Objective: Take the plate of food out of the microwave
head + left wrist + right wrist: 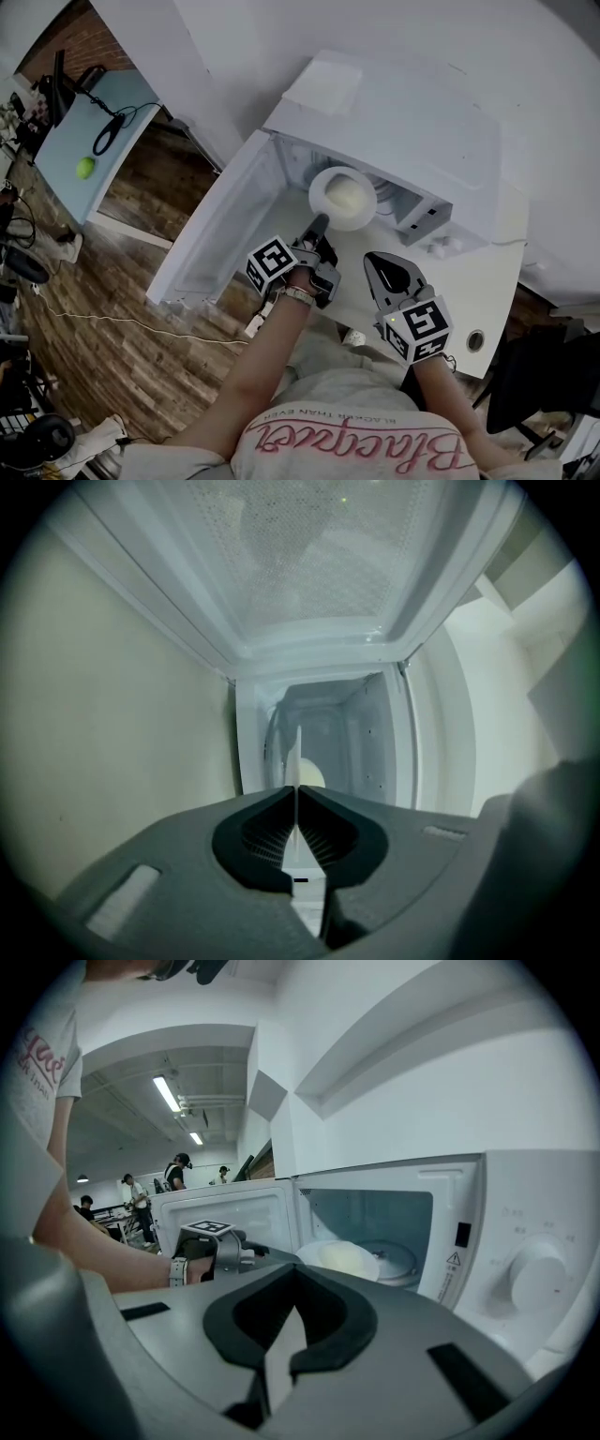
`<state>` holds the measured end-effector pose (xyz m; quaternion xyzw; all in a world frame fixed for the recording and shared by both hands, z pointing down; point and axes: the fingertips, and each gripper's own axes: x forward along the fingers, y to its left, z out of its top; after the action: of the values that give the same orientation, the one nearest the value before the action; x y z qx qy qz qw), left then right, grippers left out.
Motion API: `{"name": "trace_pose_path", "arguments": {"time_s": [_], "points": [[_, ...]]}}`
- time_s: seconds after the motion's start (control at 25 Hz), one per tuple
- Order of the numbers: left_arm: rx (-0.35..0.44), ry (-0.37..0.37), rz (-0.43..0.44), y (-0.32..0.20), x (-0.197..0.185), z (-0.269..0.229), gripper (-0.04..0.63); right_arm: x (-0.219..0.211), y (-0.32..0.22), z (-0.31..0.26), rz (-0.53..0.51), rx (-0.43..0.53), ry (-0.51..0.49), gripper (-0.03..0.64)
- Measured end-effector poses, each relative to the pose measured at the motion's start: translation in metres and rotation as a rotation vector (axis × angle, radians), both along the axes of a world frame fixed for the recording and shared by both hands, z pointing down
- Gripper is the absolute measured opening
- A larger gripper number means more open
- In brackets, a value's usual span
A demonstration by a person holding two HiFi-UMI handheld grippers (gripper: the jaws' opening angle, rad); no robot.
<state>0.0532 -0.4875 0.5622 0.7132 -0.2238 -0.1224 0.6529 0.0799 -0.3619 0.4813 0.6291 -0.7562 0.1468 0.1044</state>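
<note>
White worktop [487, 291] is carrying a white microwave [422, 122] and is filling the nearest part of the head view, with the person's two forearms reaching over it. Closest to the person, the right hand-held gripper [375, 262] is hovering above the worktop just in front of the control panel; its jaws are lying together at the tips and are holding nothing. Beside it, the left hand-held gripper [317, 227] is reaching further forward and is pinching the near rim of the plate [361, 217], which is showing edge-on as a thin pale line between the closed jaws in the left gripper view. On the plate a pale mound of food [345, 195] is sitting. The plate is lying at the mouth of the microwave cavity, in front and to the left of the glass turntable [403, 1260]. The microwave door [225, 225] is standing swung wide to the left, and a round knob [534, 1279] is showing on the panel at the right. Beyond the worktop, wooden flooring [122, 319] is stretching away to a pale blue table [70, 141] bearing a green ball [85, 168].
</note>
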Motion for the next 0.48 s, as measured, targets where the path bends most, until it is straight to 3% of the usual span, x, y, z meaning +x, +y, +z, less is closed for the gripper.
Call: {"name": "trace_pose_path", "arguments": {"time_s": [0.48], "points": [[0.007,0.053,-0.059,0.029,-0.023,-0.018,0.018,-0.010,0.018,-0.014,-0.041,0.055,0.018,0.005]]}}
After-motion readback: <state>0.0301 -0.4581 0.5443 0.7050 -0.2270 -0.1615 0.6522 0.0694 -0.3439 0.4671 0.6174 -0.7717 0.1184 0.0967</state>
